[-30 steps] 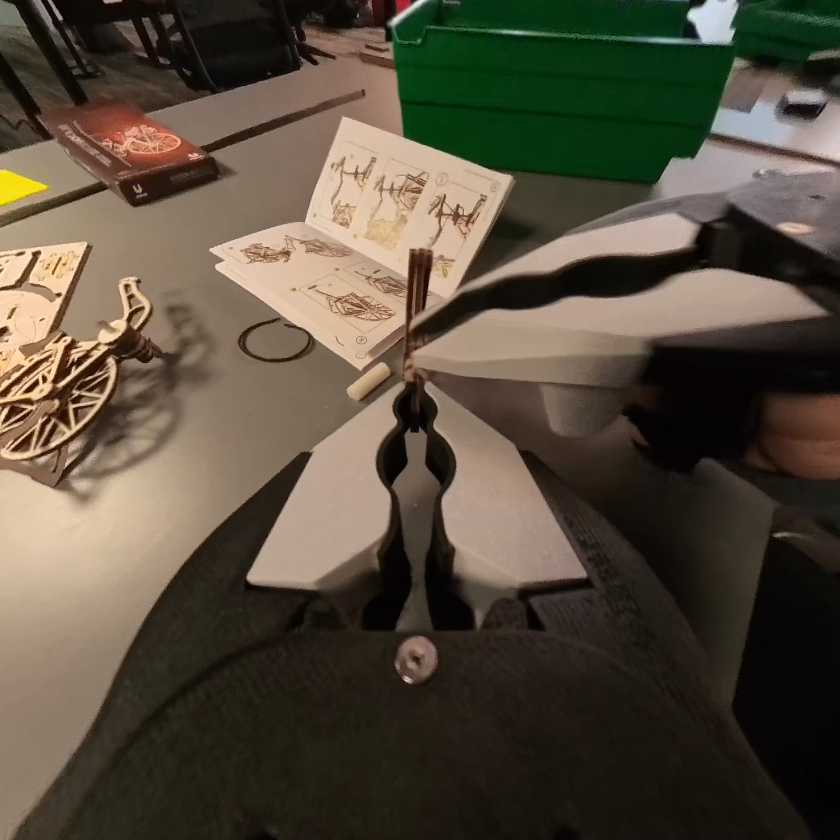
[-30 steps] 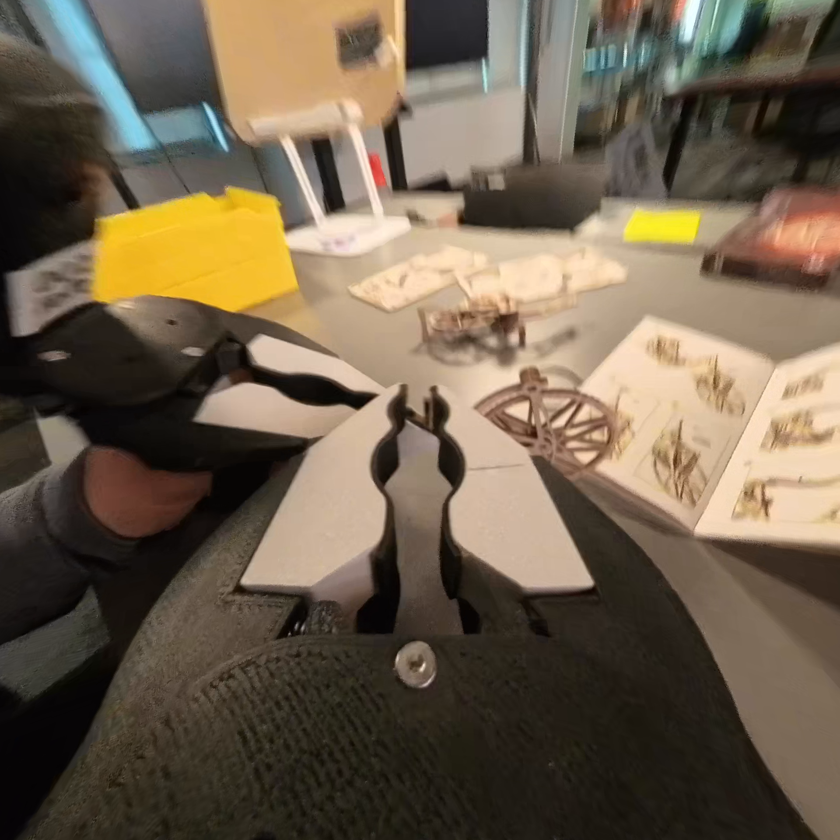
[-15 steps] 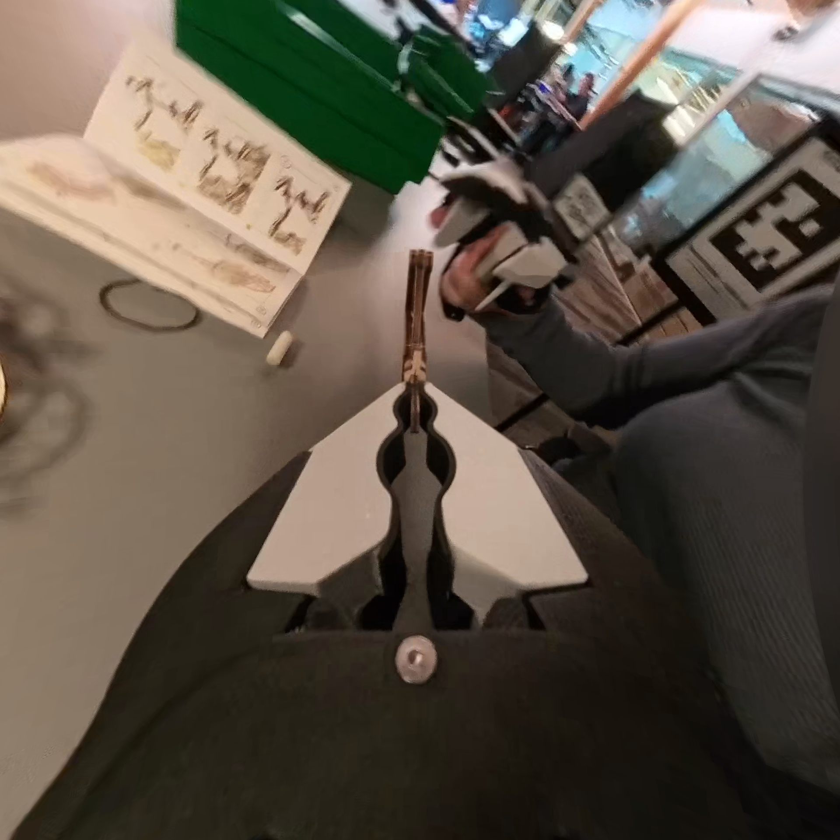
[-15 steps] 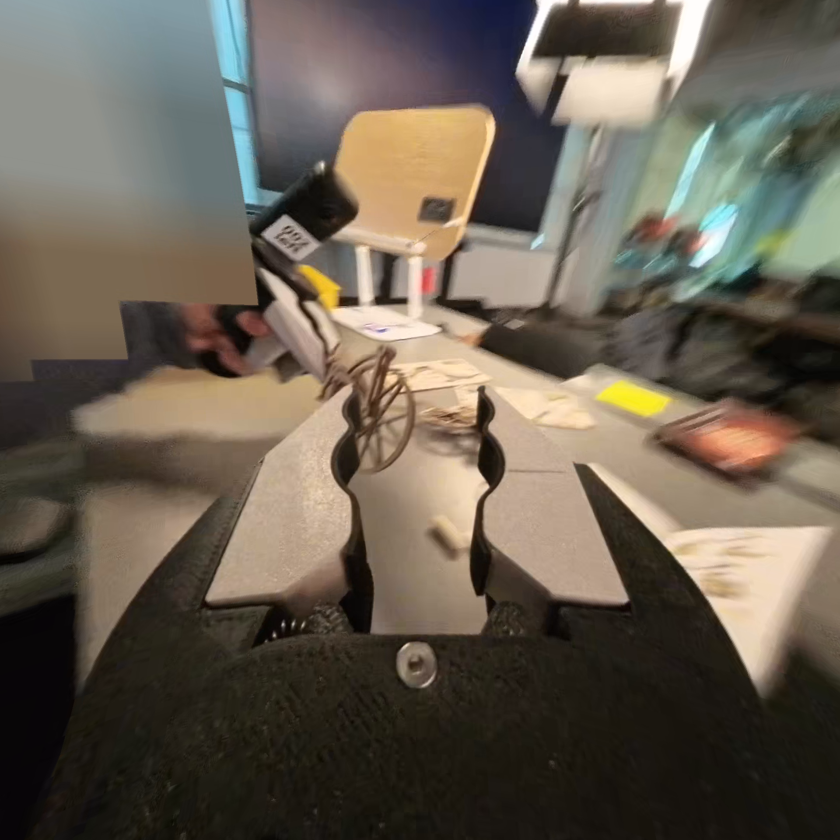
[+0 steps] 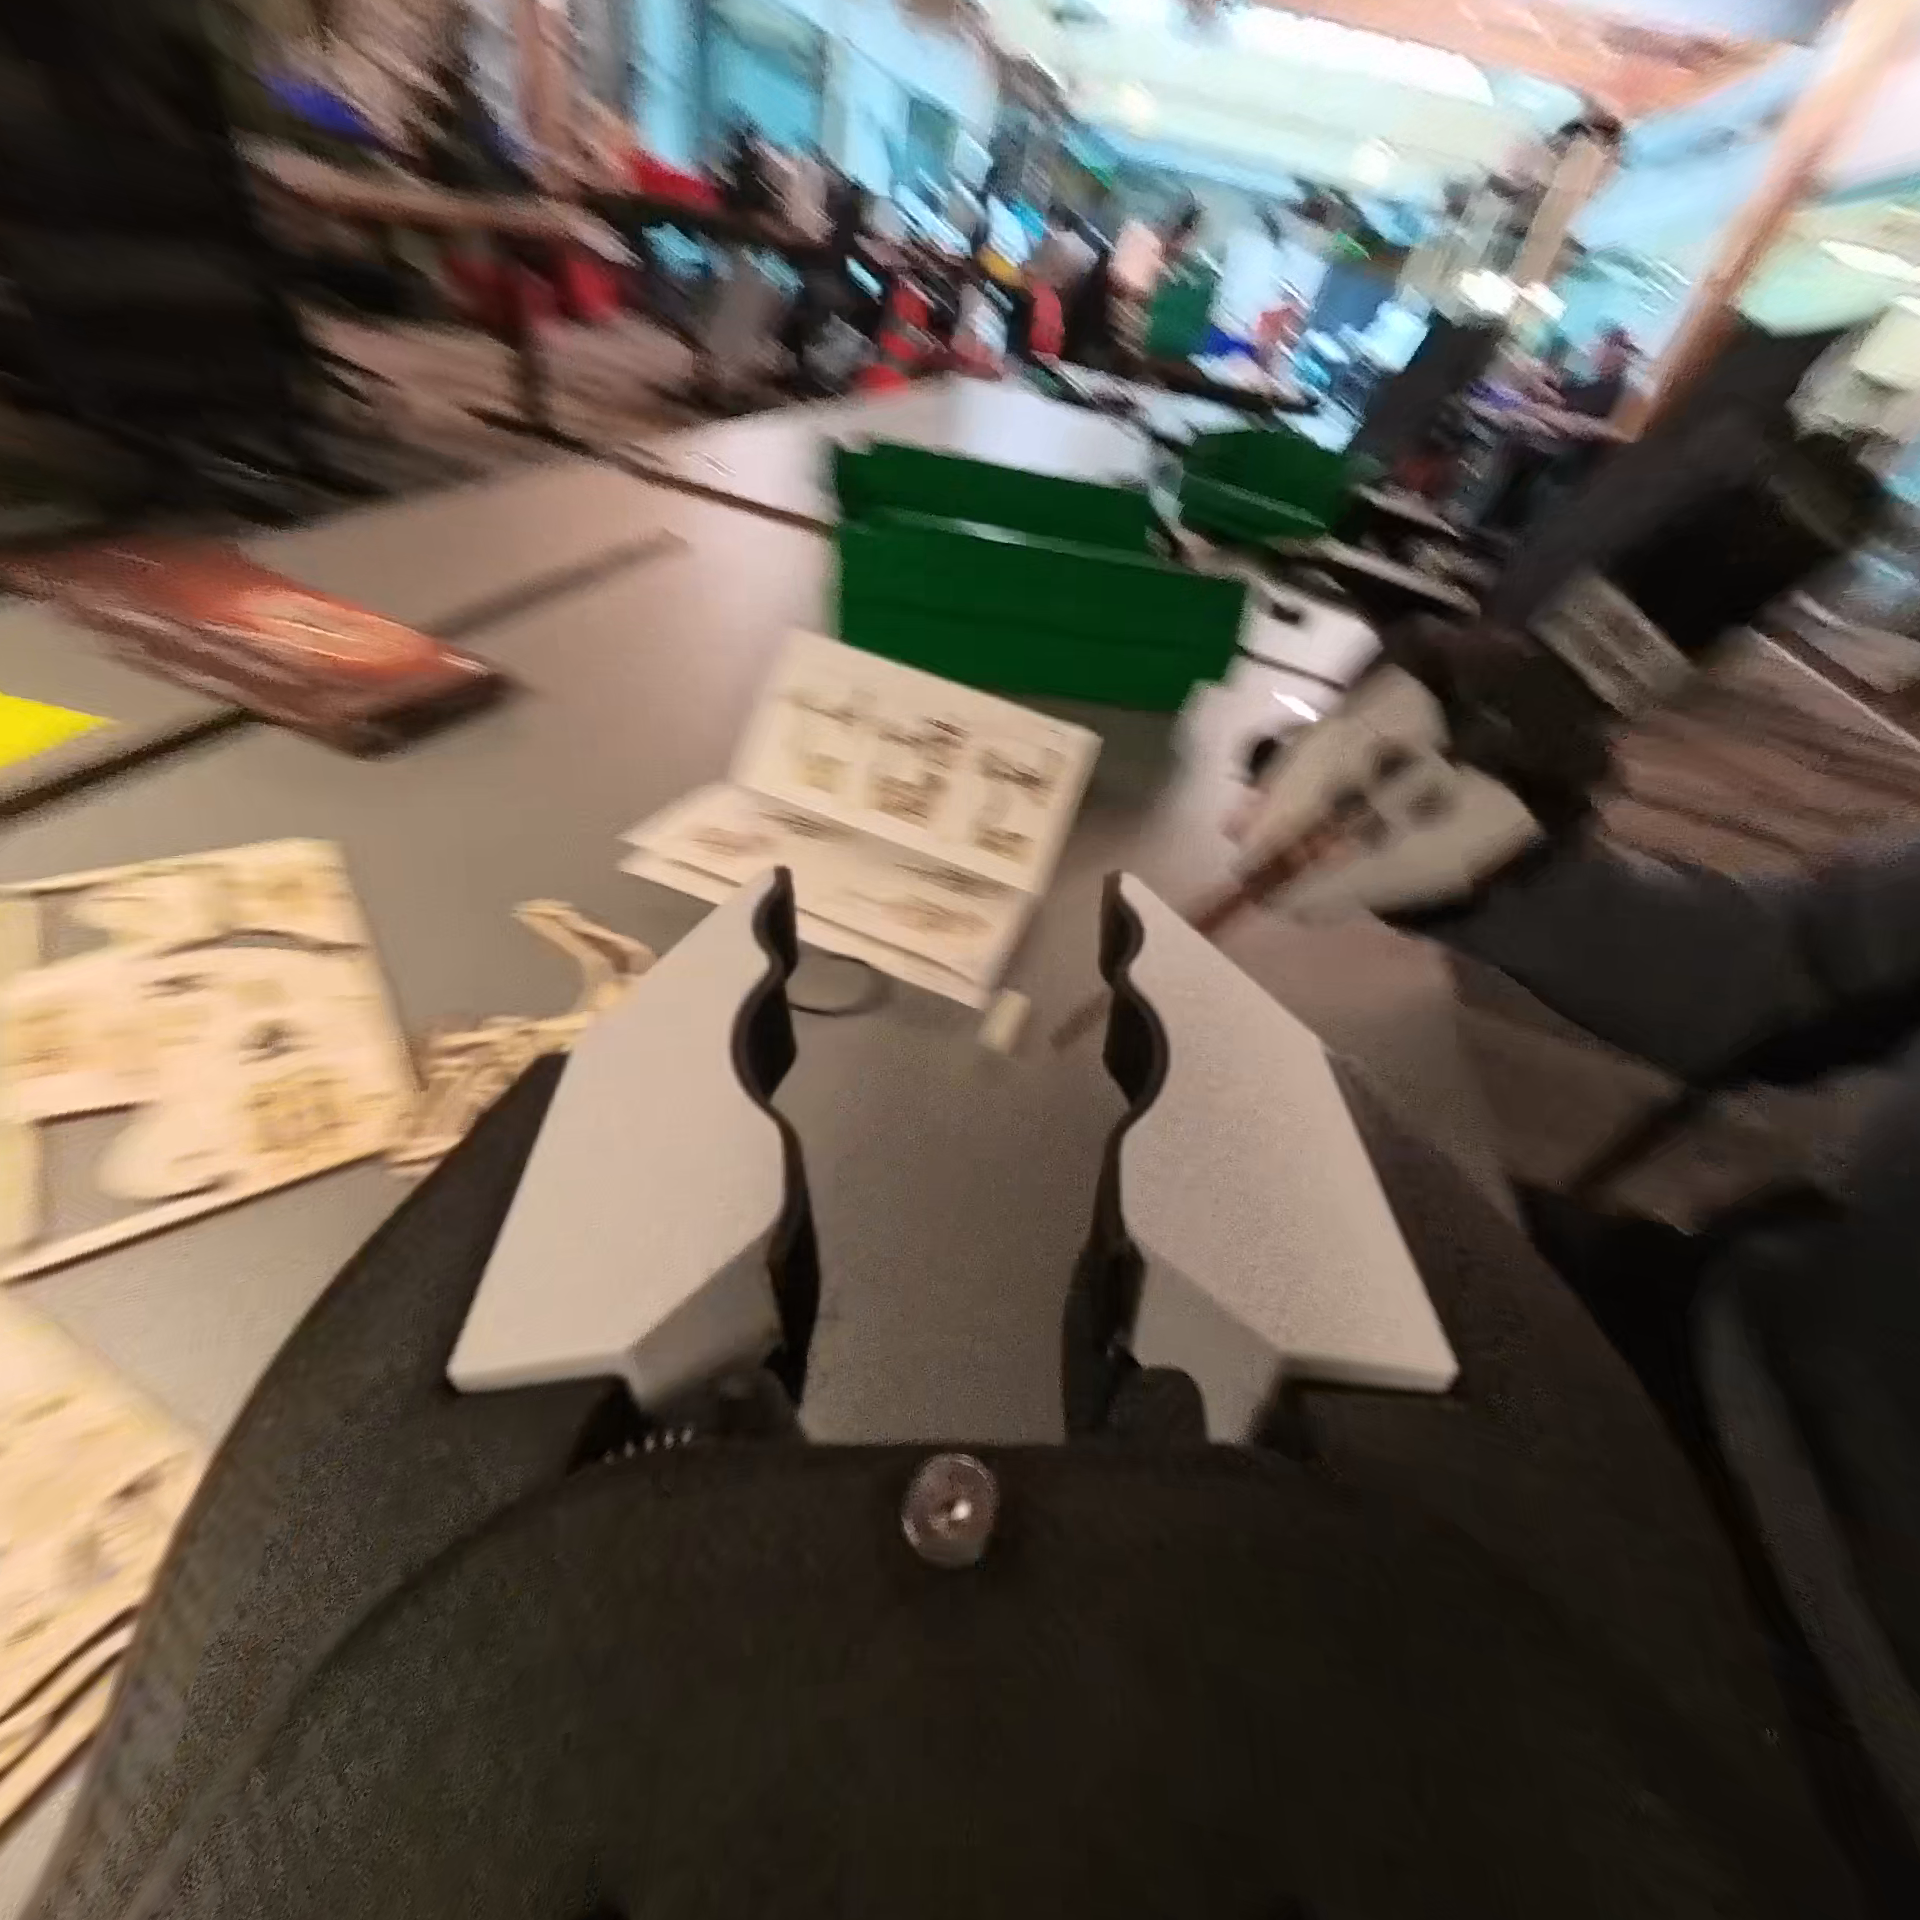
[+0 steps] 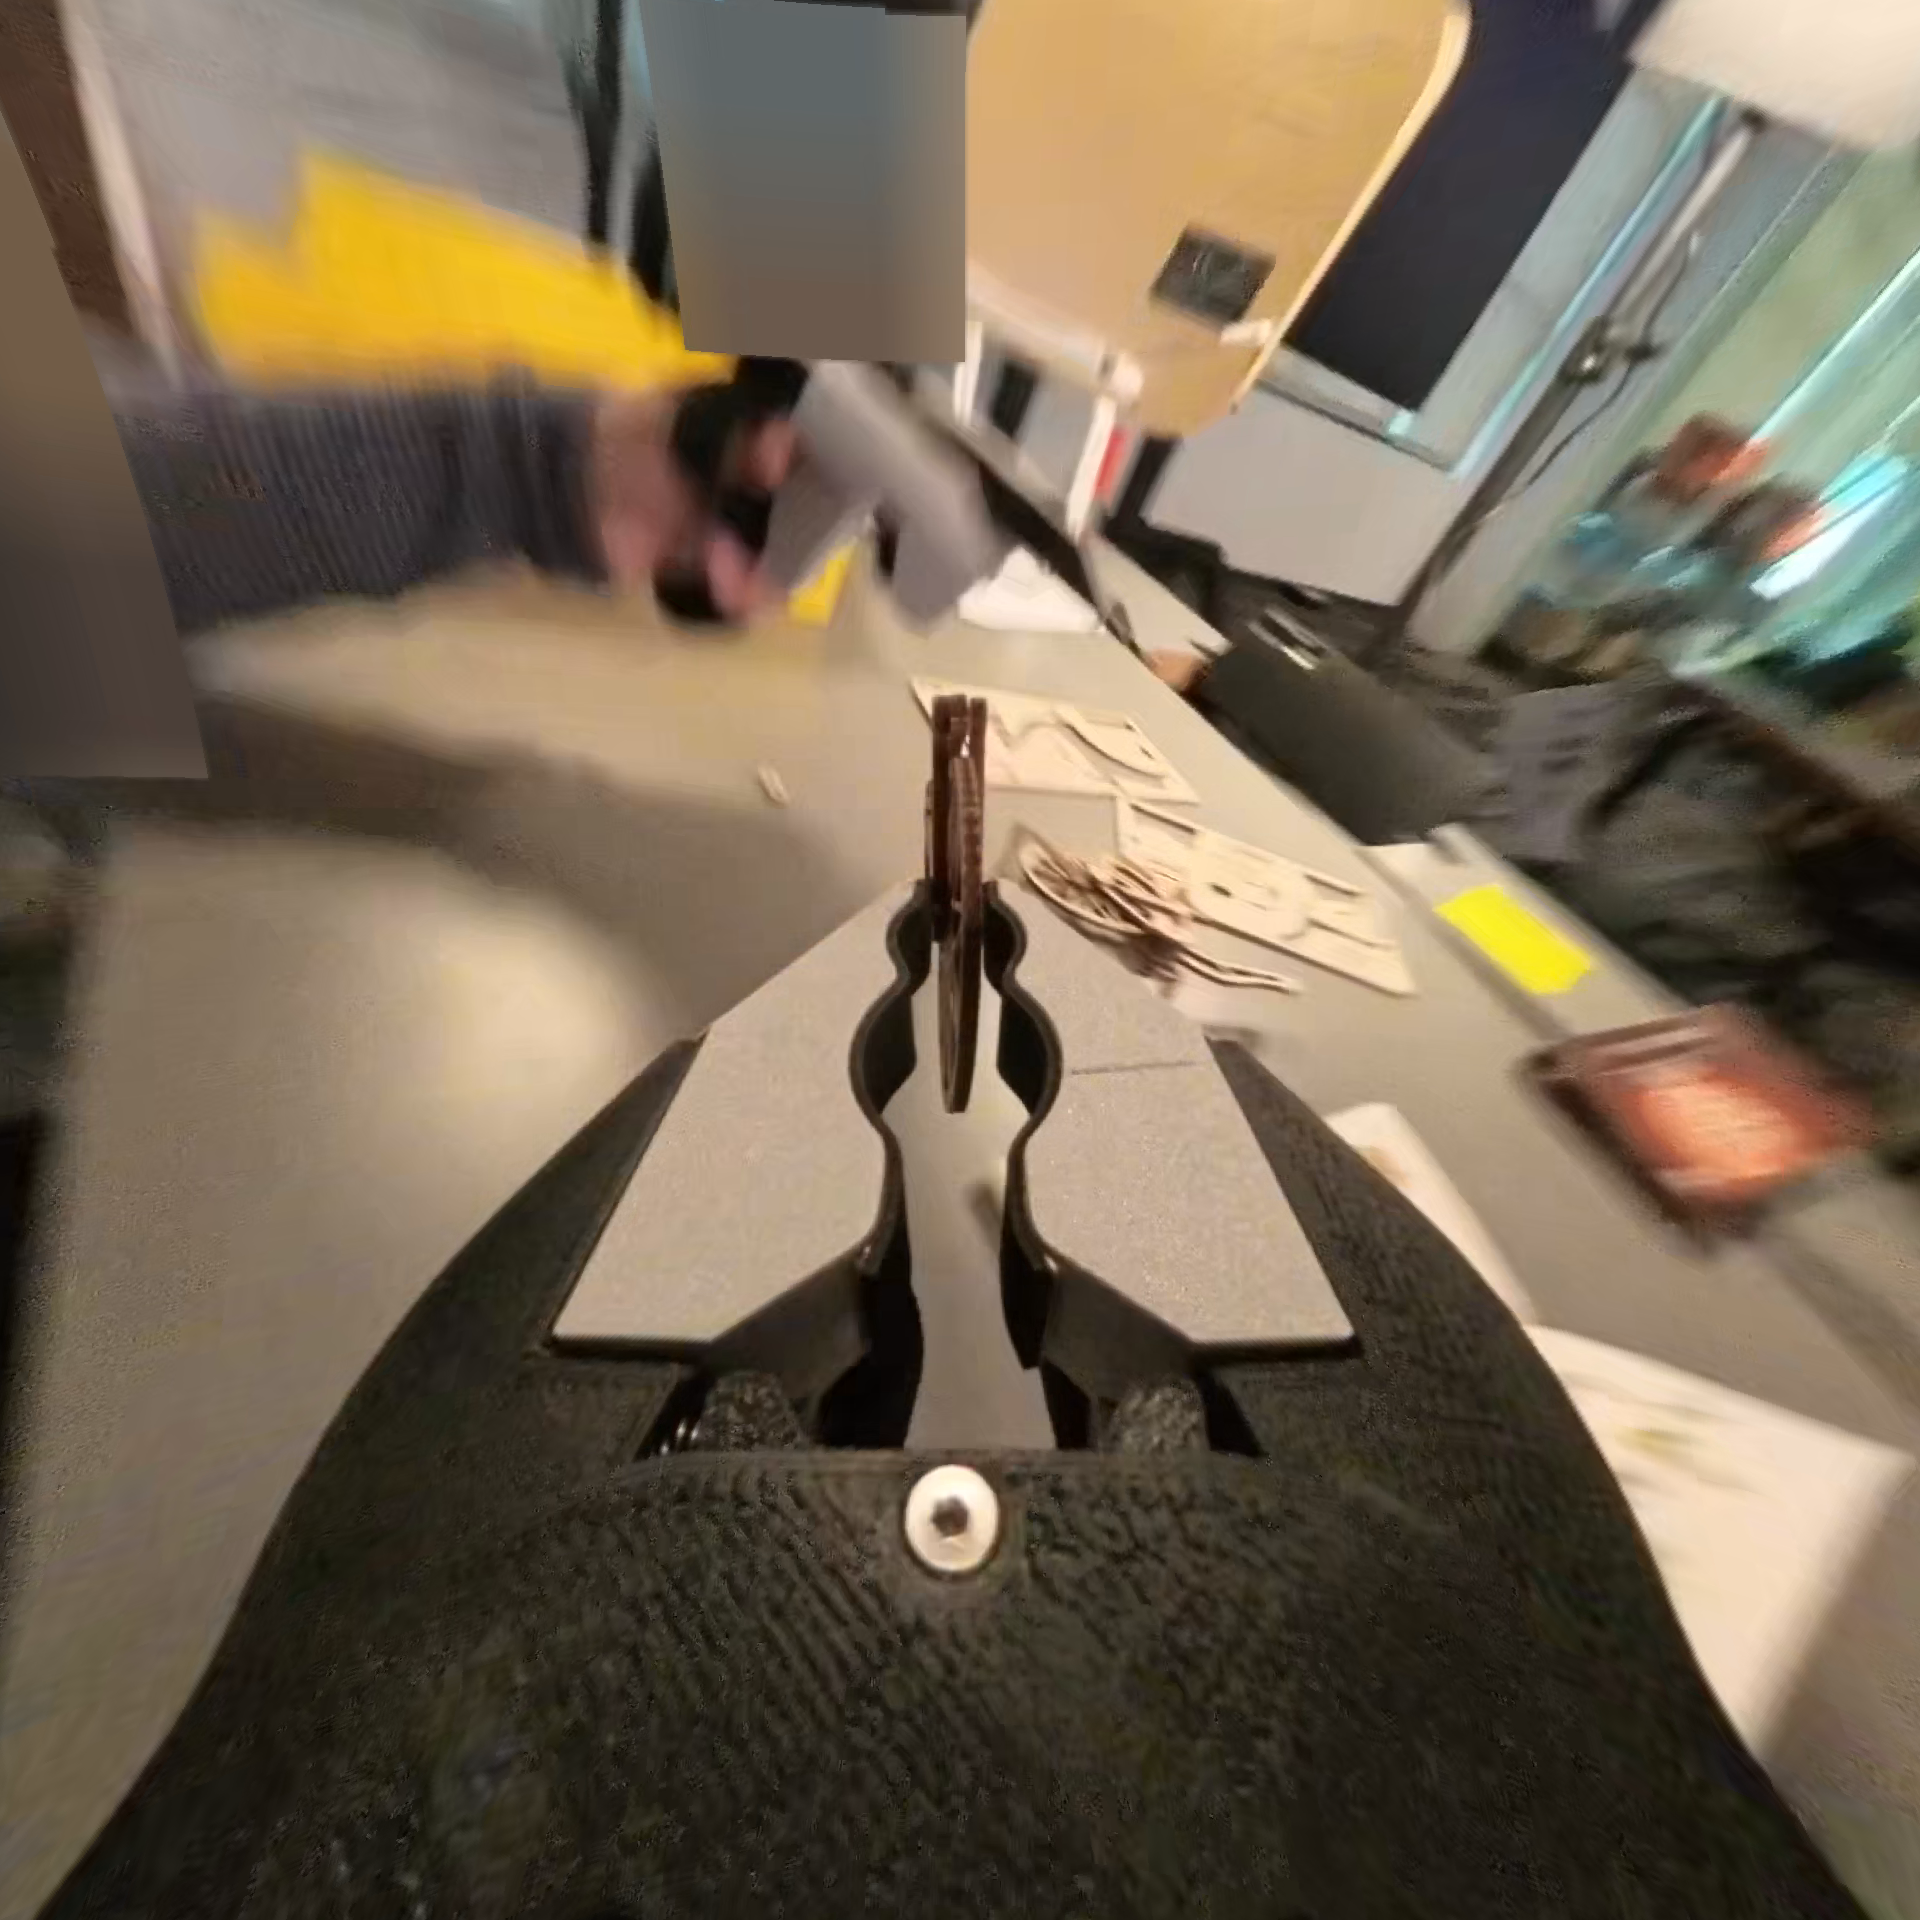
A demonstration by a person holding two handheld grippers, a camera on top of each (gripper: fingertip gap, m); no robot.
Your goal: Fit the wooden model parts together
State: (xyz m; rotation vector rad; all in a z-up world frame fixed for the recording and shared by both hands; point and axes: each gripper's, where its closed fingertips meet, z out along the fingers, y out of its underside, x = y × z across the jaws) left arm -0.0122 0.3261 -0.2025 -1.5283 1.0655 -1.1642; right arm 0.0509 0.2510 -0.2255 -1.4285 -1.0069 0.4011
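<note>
My right gripper (image 6: 956,891) is shut on a dark wooden wheel (image 6: 954,800), seen edge-on and standing up between the fingertips, held above the grey table. In the left wrist view it shows blurred at the right (image 5: 1382,821) with the wheel (image 5: 1262,883) in it. My left gripper (image 5: 945,904) is open and empty above the table; it shows blurred in the right wrist view (image 6: 862,520). The partly built wooden model (image 5: 520,1039) lies left of my left gripper, also in the right wrist view (image 6: 1122,904).
An open instruction booklet (image 5: 894,810) lies ahead of the left gripper, with a small white piece (image 5: 1003,1023) and a black ring (image 5: 831,987) before it. Wooden part sheets (image 5: 187,1039) lie at left. Green bins (image 5: 1018,613) and a dark box (image 5: 291,644) stand farther back. The small white piece (image 5: 1003,1023) lies around 12 centimetres away from my right fingertips.
The wheel has passed from my left gripper to my right. The left gripper has opened and drawn back; the right gripper has shut on the wheel. Both views are swinging.
</note>
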